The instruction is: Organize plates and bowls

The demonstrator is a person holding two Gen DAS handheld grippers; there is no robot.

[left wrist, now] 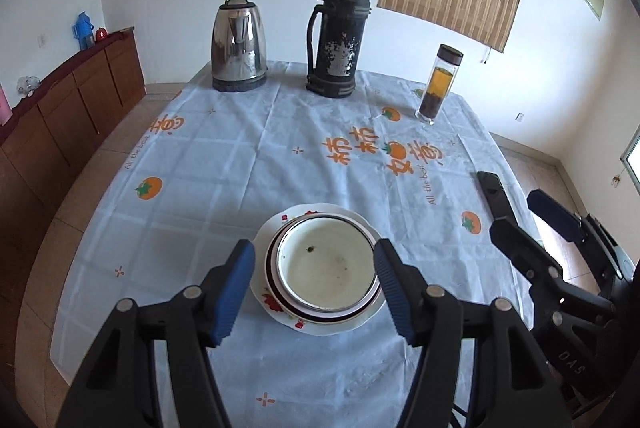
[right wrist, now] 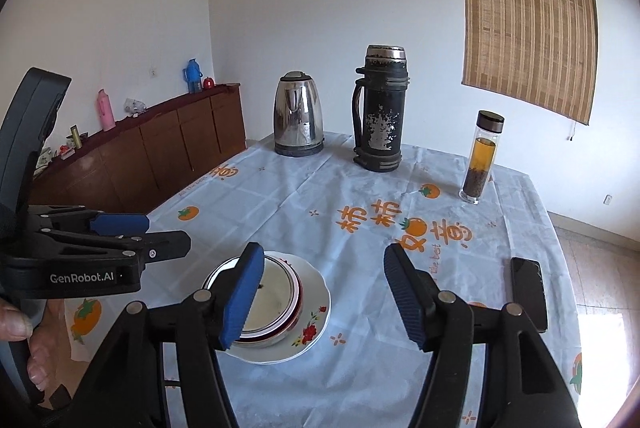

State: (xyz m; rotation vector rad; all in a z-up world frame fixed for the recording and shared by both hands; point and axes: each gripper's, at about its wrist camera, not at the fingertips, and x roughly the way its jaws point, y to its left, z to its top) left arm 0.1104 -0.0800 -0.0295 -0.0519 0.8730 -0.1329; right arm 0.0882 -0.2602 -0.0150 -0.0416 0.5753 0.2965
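Observation:
A white bowl (left wrist: 328, 268) with a dark red rim is nested in a stack on a floral plate (left wrist: 280, 228), near the front of the table. My left gripper (left wrist: 314, 252) hovers above and short of this stack, open, its blue pads apart with nothing held. My right gripper (left wrist: 512, 188) shows at the right edge, open too. In the right wrist view the bowl (right wrist: 276, 292) and plate (right wrist: 316, 320) lie low and left of my right gripper (right wrist: 324, 254), whose left finger hides part of the bowl. My left gripper (right wrist: 160, 232) hangs open at the left, held by a hand (right wrist: 16, 324).
A steel kettle (left wrist: 239, 46), a worn black thermos (left wrist: 338, 36) and a glass tea bottle (left wrist: 438, 82) stand along the table's far edge. A black phone (right wrist: 528, 292) lies at the right edge of the tablecloth (left wrist: 224, 156). A wooden sideboard (right wrist: 160, 148) lines the left wall.

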